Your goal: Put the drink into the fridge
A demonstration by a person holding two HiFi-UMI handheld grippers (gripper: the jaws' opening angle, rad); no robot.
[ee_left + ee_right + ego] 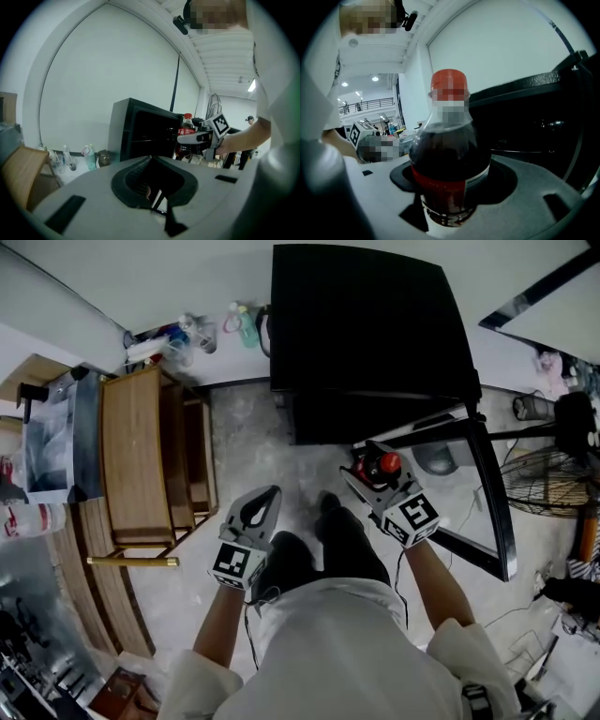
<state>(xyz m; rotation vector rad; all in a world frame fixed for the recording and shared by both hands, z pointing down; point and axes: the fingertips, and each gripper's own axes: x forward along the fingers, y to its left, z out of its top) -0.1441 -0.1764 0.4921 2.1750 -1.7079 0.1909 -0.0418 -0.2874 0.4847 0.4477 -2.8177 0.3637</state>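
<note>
Two tongs are held out in front of a standing person, seen from above. The right tongs [373, 472] are spread wide around a clear plastic bottle of dark cola with a red cap and red label [450, 154]. The bottle's lower body sits in the rounded hollow between the jaws, and it stands upright. The left tongs [265, 502] are pressed together at the tips with nothing between them. They hang to the left of the bottle, well apart from it.

The drink is in the air, not yet inside. It is just in front of the open front of a black box-shaped fridge [366, 324], which stands on the pale stone floor [253, 446] against the white wall. The fridge's black glass-fronted door [492, 512] is swung out to the right, beside the right tongs. The inside [534, 126] is dark, and thin shelf rails show faintly.

Further left, a wooden slatted bench [141, 456] stands along the floor's left side. A few small bottles [192, 334] cluster at the foot of the wall.

Risks, as a judgement: the hold is low on a tall bottle, so a tilt of the wrist could tip it out. The red cap could strike the fridge's upper frame or a rail if it enters too high. The dark inside makes a free spot hard to judge. The open door could be bumped by the right arm.
</note>
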